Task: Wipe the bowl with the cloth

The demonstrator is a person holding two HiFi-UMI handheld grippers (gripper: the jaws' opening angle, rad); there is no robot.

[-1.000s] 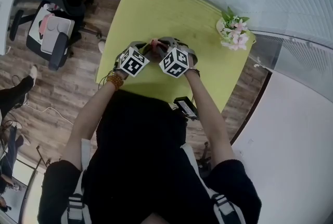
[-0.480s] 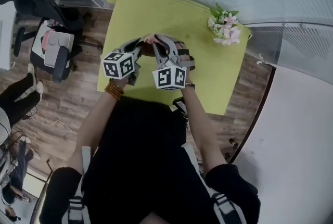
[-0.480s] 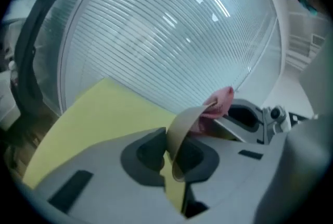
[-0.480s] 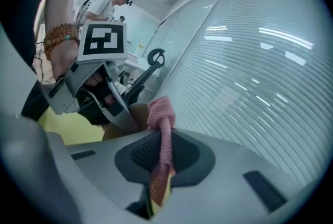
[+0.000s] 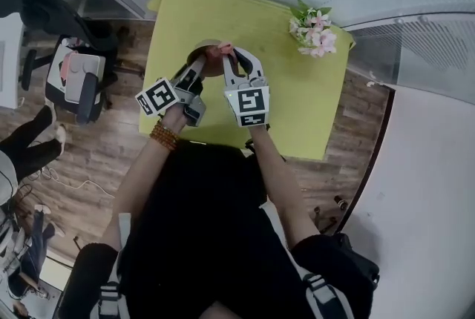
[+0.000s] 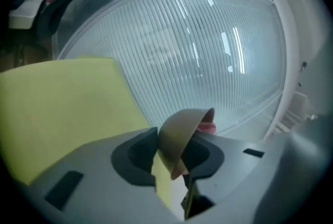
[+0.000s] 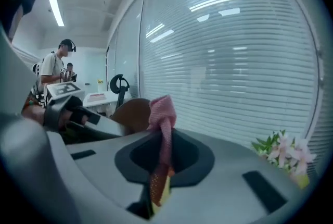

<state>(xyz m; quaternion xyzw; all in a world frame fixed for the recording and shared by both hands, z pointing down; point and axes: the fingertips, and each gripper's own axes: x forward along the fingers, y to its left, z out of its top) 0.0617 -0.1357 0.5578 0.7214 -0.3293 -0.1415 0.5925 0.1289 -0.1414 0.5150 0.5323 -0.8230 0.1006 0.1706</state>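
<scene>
A brown bowl (image 6: 179, 134) hangs tilted above the yellow-green table (image 5: 297, 102), its wall between the pads of my left gripper (image 6: 174, 154). Those jaws are opening a little, and the pads still press on the bowl's wall. In the head view the bowl (image 5: 208, 58) sits between the tips of my left gripper (image 5: 199, 67) and my right gripper (image 5: 228, 58). The right gripper (image 7: 161, 161) is shut on a pink cloth (image 7: 162, 113), which sticks up beside the bowl (image 7: 132, 113). A bit of the cloth (image 6: 207, 127) shows behind the bowl's rim.
A bunch of pink flowers (image 5: 312, 32) lies at the table's far right corner. White blinds run behind the table. An office chair (image 5: 74, 73) stands on the wood floor to the left. A person (image 7: 54, 69) stands in the background.
Both grippers have moved farther out over the table, their tips close together at the bowl. The left gripper's cube has swung down to the left.
</scene>
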